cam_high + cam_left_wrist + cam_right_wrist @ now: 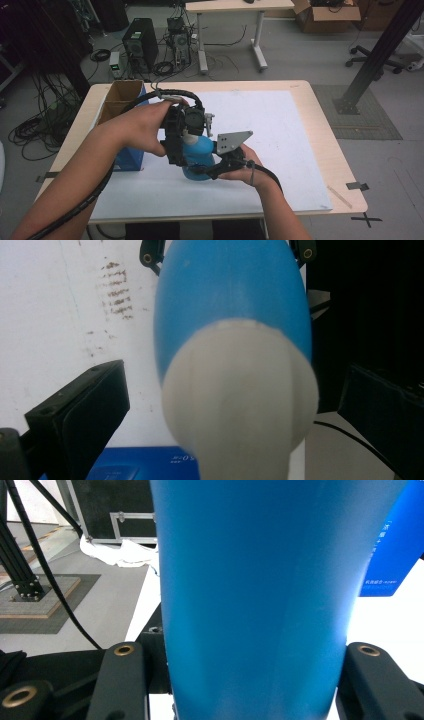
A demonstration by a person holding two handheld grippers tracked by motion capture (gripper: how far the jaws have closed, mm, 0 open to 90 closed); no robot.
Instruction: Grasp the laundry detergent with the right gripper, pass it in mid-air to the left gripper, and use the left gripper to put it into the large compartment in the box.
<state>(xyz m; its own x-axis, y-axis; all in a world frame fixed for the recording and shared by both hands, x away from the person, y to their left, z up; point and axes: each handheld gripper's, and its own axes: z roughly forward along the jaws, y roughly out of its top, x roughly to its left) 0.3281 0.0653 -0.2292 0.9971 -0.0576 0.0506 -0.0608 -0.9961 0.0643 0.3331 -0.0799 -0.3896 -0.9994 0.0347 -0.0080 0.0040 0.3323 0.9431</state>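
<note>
Now, going from left to right with the blue bottle (pixel 199 152) as the landmark: an open cardboard box (pixel 120 97) and a blue carton (pixel 131 159) sit to its left on the white mat (pixel 280 140) covering the tabletop (pixel 327 140). The left hand-held gripper (pixel 192 131) comes down over the bottle's top; in the left gripper view its jaws stand spread, one on each side of the white cap (pixel 240 395), with clear gaps, touching nothing. So the bottle lies straight ahead of that gripper, and its long axis runs upright, in line with the way the gripper points. The right hand-held gripper (pixel 212 167) reaches in from the bottle's right at its lower body; in the right gripper view its jaws pinch the blue bottle wall (pixel 255 600) from both sides, holding it upright. Judging from this, the left one is nearer the cap and only needs to close on it.
</note>
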